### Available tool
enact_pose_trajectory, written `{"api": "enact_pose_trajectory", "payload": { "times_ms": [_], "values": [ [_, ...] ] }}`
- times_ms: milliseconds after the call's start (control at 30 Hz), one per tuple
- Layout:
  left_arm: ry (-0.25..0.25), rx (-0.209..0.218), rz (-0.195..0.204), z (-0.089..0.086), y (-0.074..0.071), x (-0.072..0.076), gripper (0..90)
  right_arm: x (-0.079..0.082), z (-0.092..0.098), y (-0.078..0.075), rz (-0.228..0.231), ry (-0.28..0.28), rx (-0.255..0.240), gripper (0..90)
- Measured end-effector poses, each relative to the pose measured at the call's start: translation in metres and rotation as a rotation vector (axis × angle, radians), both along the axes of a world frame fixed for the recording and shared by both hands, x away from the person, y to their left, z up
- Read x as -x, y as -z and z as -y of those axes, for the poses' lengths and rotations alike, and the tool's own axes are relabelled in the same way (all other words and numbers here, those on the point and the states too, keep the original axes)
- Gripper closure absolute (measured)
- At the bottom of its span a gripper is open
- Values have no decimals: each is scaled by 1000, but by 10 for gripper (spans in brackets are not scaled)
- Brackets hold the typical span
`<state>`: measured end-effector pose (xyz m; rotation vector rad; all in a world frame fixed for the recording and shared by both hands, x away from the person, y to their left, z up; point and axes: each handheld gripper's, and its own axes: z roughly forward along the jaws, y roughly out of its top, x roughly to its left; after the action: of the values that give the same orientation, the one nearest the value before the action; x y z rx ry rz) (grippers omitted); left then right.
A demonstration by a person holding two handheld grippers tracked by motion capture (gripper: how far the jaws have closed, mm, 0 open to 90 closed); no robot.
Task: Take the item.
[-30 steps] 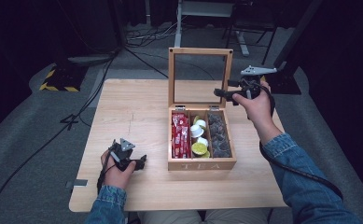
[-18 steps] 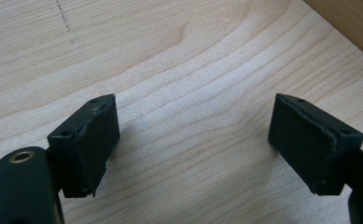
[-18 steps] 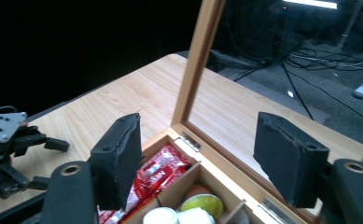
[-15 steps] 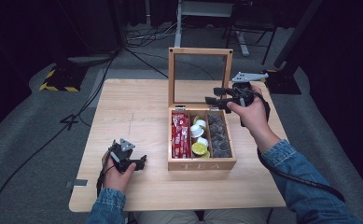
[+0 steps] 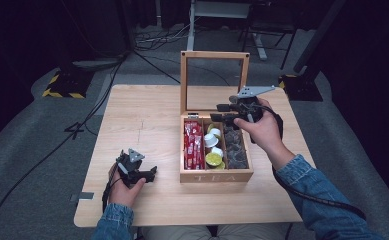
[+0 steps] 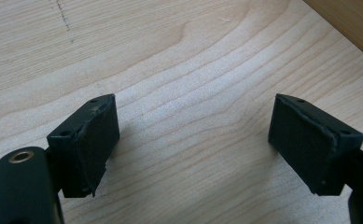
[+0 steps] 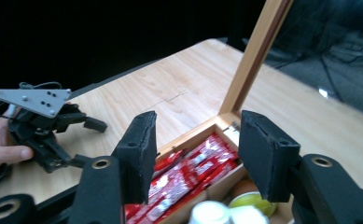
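Note:
An open wooden tea box [image 5: 216, 176] stands right of the table's middle, its glass-paned lid [image 5: 214, 55] upright at the back. Inside are red packets [image 5: 194, 145] on the left, white and yellow cups [image 5: 213, 145] in the middle and dark pods [image 5: 234, 147] on the right. My right gripper [image 5: 217, 113] hovers over the box's back end and points left. Its jaws have just been closing and are open, with nothing between them; the right gripper view shows the red packets [image 7: 188, 175] below them. My left gripper [image 5: 152, 174] rests open on the table at the front left.
The light wooden table [image 5: 147, 115] has bare room left of the box and along the front edge. Around it lies dark floor with cables, and a yellow-and-black striped base [image 5: 62, 86] sits at the back left. A person's denim sleeves come in from the bottom.
My right gripper has moved left from beside the lid to over the back of the box, and its jaws stand narrower. The left gripper has not moved.

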<state>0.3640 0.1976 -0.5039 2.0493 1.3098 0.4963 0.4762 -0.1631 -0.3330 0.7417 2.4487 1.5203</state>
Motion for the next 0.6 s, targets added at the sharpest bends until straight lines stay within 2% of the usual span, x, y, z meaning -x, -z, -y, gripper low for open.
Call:
{"api": "enact_pose_trajectory", "payload": {
  "times_ms": [167,600],
  "values": [
    [3,0,-1,0,0,-1,162,8,-11,12,-11,12,58,459],
    [3,-2,-1,0,0,-1,156,12,-41,48,-109,-17,161,434]
  ]
}}
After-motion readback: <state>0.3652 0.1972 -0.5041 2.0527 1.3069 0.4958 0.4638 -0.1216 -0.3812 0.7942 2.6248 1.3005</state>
